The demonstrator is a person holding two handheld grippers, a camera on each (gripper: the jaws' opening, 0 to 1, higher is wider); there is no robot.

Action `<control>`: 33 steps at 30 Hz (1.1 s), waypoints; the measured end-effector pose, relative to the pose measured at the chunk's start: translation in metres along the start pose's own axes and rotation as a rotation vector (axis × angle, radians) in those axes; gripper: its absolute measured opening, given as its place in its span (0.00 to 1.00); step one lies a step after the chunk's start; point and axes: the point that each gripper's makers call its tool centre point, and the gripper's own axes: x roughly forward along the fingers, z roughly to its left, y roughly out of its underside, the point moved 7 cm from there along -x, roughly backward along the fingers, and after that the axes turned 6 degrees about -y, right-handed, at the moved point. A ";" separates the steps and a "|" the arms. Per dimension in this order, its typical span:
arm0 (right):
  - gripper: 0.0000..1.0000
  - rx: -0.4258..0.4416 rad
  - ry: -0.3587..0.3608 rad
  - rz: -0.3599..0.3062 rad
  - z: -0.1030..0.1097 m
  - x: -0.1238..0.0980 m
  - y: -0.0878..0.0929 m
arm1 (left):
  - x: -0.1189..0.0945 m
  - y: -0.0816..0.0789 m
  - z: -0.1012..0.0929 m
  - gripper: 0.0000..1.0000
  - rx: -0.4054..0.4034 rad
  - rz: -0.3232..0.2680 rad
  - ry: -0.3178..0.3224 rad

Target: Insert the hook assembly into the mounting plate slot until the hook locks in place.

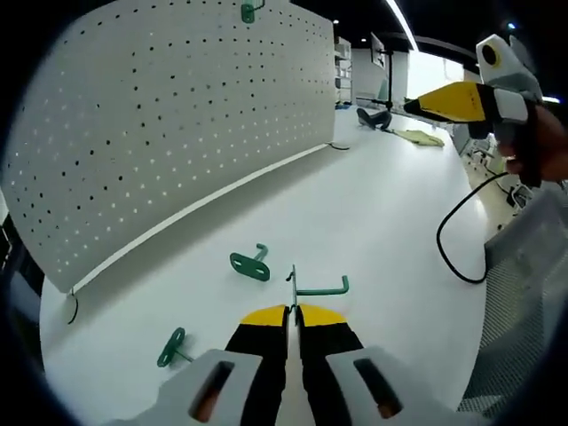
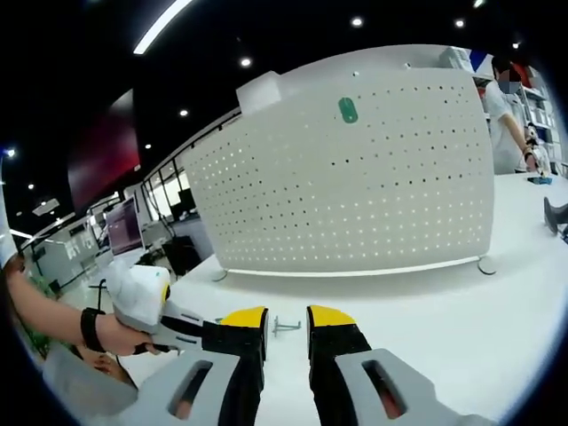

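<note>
Right at the tip of the left gripper (image 1: 291, 311), a green hook (image 1: 319, 287) sits pinched in its clenched jaws; pegboard (image 1: 169, 124) stands ahead-left. Right gripper (image 2: 287, 319) hangs released, nothing between.

In the left gripper view, bare white tabletop (image 1: 355, 213) runs open toward 1 o'clock, hemmed by the upright pegboard (image 1: 177, 115) at 11 and scattered green hooks (image 1: 251, 264) near 12.

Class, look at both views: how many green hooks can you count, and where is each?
4. One hangs high on the pegboard, hook; two lie loose on the table and; one sits at the left gripper. Others may be hidden.
</note>
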 end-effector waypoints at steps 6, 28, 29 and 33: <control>0.17 0.007 -0.027 -0.005 0.005 0.002 0.000 | -0.009 -0.004 -0.003 0.04 -0.033 -0.025 -0.011; 0.20 0.107 -0.140 -0.034 0.024 0.005 0.005 | -0.049 -0.024 -0.022 0.04 -0.201 -0.177 -0.008; 0.20 0.105 -0.147 -0.031 0.026 0.006 0.005 | -0.051 -0.026 -0.023 0.04 -0.202 -0.187 -0.009; 0.20 0.107 -0.171 -0.030 0.032 0.006 0.005 | -0.060 -0.032 -0.026 0.04 -0.212 -0.229 -0.016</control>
